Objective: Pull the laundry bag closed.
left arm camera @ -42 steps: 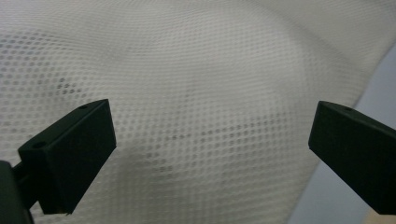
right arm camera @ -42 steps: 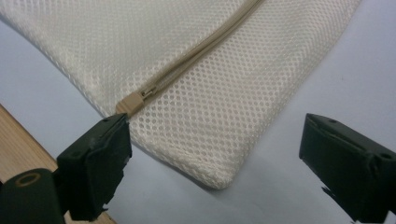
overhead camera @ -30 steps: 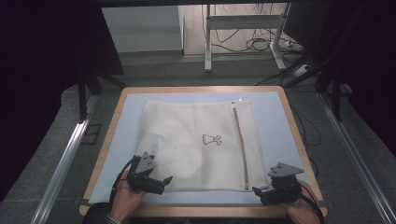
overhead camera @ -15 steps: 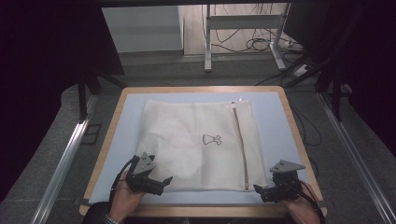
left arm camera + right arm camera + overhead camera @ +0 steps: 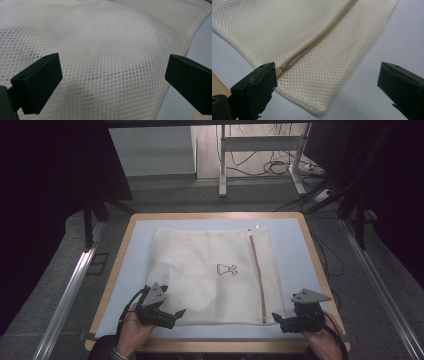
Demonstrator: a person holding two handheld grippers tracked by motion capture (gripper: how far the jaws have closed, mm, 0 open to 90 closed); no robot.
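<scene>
Seen from above: L gripper (image 5: 176, 314) and R gripper (image 5: 276, 318) sit at the near corners of a white mesh bag (image 5: 210, 270) lying flat on a blue mat (image 5: 295, 255). Both have edged slightly nearer the person than 1 s ago, probably lining up a grab. Both jaws wide open, holding nothing. R gripper view adds the zip pull (image 5: 284, 67) by its jaw

2 black grippers (image 5: 176, 316) (grey triangular top plates), blocky jaws, trailing black cables

Overhead view, two close mesh bag (image 5: 215, 275) views
</scene>
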